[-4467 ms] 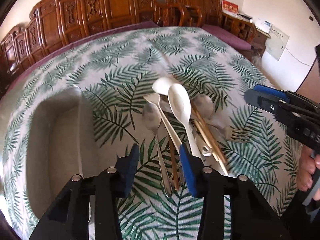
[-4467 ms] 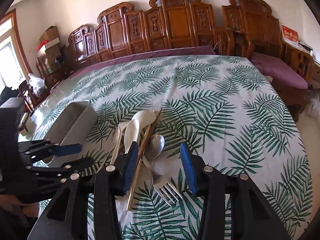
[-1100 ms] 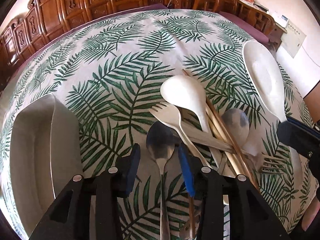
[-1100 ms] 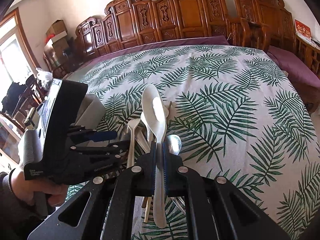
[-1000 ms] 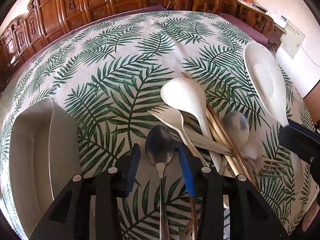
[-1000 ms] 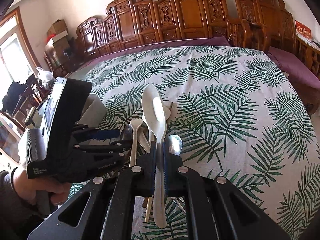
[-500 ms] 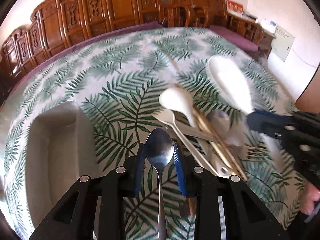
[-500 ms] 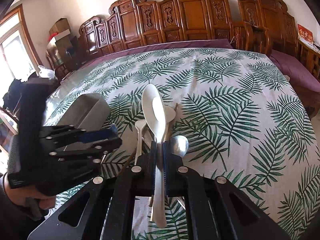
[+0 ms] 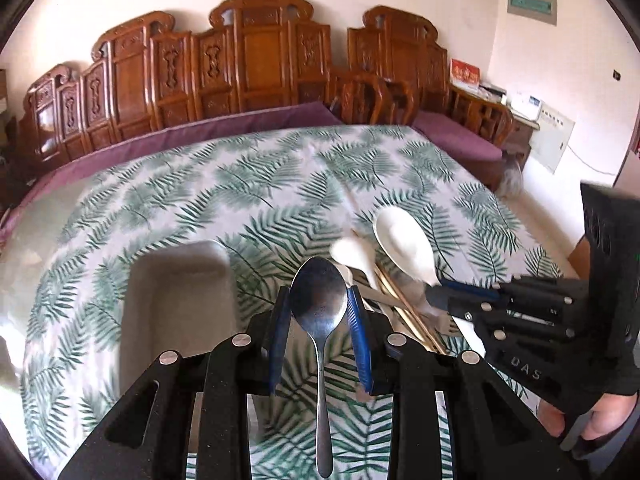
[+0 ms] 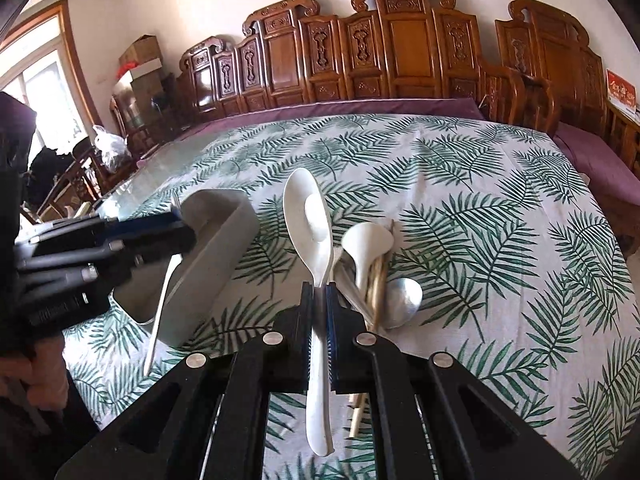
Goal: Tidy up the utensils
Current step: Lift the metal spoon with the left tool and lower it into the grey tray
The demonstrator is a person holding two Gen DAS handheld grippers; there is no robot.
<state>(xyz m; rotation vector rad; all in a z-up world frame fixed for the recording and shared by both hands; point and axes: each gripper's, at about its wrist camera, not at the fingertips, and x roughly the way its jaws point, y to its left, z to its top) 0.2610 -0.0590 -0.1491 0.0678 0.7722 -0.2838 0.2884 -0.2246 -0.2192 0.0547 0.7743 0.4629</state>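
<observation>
My left gripper (image 9: 318, 304) is shut on a metal spoon (image 9: 319, 300) and holds it off the table, bowl forward, beside the grey tray (image 9: 176, 304). In the right wrist view the left gripper (image 10: 182, 232) hangs over the tray (image 10: 216, 256) with the spoon's handle (image 10: 160, 304) slanting down. My right gripper (image 10: 319, 292) is shut on a white plastic spoon (image 10: 308, 224), lifted above the utensil pile (image 10: 372, 272). The right gripper also shows in the left wrist view (image 9: 434, 294) holding that white spoon (image 9: 404, 246).
The pile holds a second white spoon (image 10: 366, 244), chopsticks (image 10: 376, 280), a metal spoon (image 10: 402, 300) and a fork (image 9: 444, 326). The round table has a palm-leaf cloth (image 10: 480, 200). Carved wooden chairs (image 10: 400, 40) ring the far side.
My left gripper has closed on the metal spoon and lifted it off the table toward the tray. My right gripper keeps its hold on the white spoon and has risen slightly.
</observation>
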